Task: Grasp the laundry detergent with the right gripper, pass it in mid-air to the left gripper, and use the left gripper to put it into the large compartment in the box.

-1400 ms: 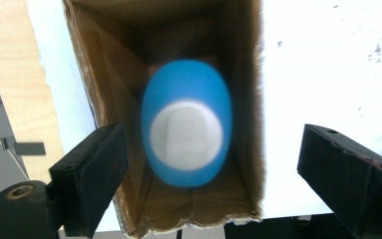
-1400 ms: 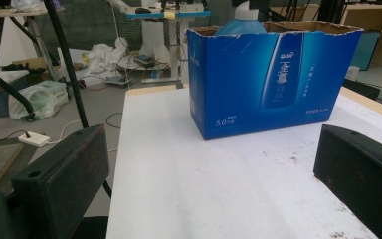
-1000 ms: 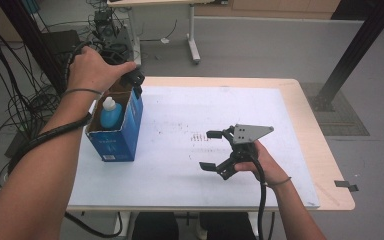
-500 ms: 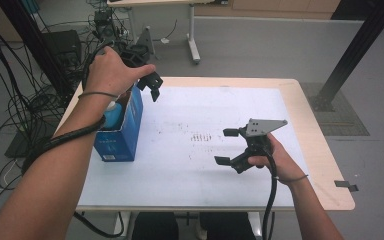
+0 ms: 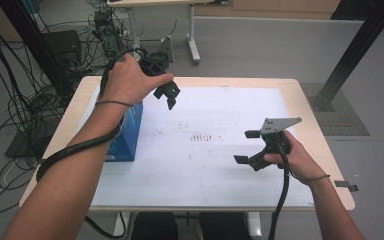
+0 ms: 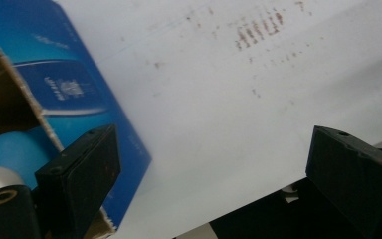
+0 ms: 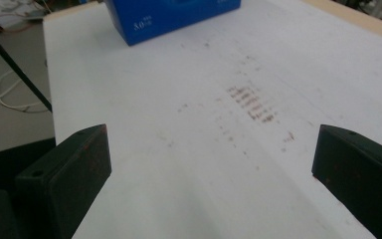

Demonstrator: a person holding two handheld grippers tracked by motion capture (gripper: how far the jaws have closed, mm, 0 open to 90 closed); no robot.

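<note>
Left gripper (image 5: 169,96) lifted clear of blue box (image 5: 128,131), jaws spread & empty; right gripper (image 5: 249,147) also spread.

Both forearms are showing bare, with no sleeves reaching into the high view. A thin dark band is circling the left wrist (image 5: 113,103), and a similar thin band is sitting on the right wrist (image 5: 316,178). The left tool (image 5: 169,95) is wearing matte black throughout, with blocky angular jaw tips, and a thick black cable (image 5: 75,150) is trailing from it along the forearm. The right tool (image 5: 246,146) is likewise black, carrying a grey three-cornered plate (image 5: 279,125) on top dotted with small holes; its black cable (image 5: 281,200) is hanging downward. Seen close in the gripper views, the jaw pads (image 7: 69,174) are looking flat, rectangular, scuffed, each showing a small screw hole.
</note>
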